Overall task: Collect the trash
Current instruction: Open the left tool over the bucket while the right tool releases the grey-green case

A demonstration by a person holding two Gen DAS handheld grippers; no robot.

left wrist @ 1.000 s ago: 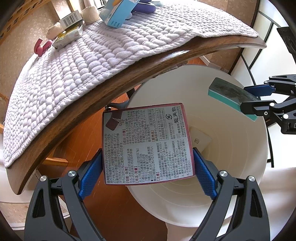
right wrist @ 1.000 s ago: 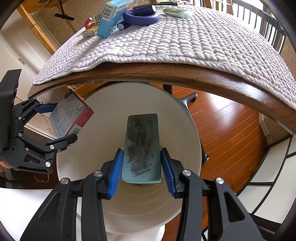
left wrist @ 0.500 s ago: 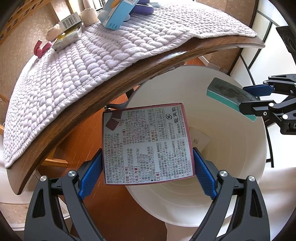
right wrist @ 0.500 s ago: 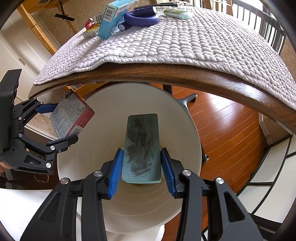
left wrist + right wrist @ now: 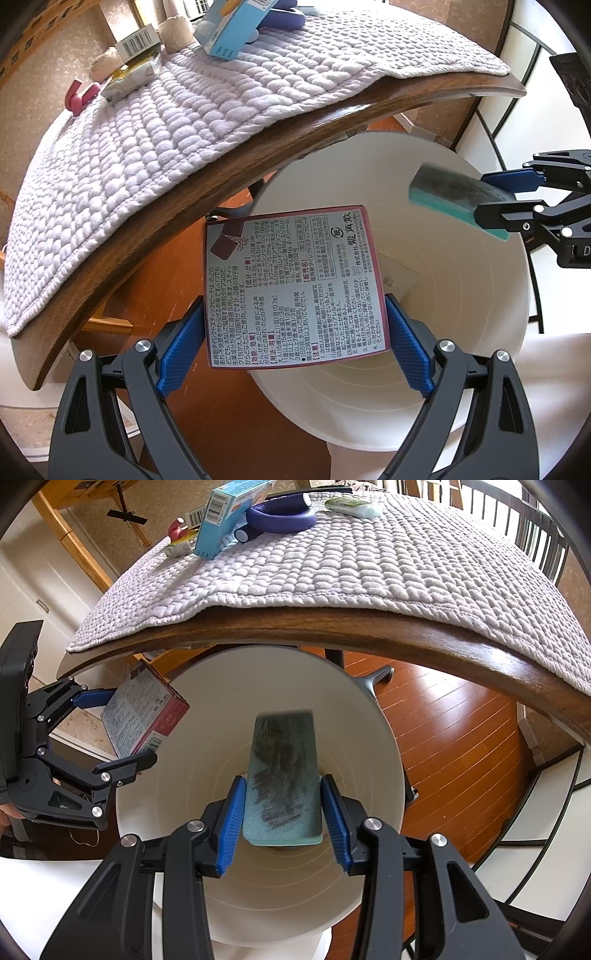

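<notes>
My left gripper [image 5: 293,325] is shut on a dark red medicine box [image 5: 293,284] with Japanese print, held over the left rim of a white bin [image 5: 491,332]. My right gripper [image 5: 282,805] holds a dirty teal sponge [image 5: 282,771] over the bin's mouth [image 5: 376,805]; the jaws look slightly parted and the sponge's far end is blurred. The sponge [image 5: 454,201] and right gripper [image 5: 517,199] show at right in the left wrist view. The box [image 5: 142,716] and left gripper [image 5: 110,731] show at left in the right wrist view. A pale card [image 5: 399,280] lies in the bin.
A wooden table [image 5: 369,627] with a lilac knitted mat [image 5: 351,561] overhangs the bin. On it lie a blue box [image 5: 225,517], a purple ring [image 5: 280,515], a pale packet [image 5: 352,506], small cartons [image 5: 136,48] and a pink hook [image 5: 79,94]. Wooden floor [image 5: 461,731] lies below.
The right gripper's pads have spread a little and the sponge has begun to tip and slide forward, its tip blurred. The left gripper and box have stayed put.
</notes>
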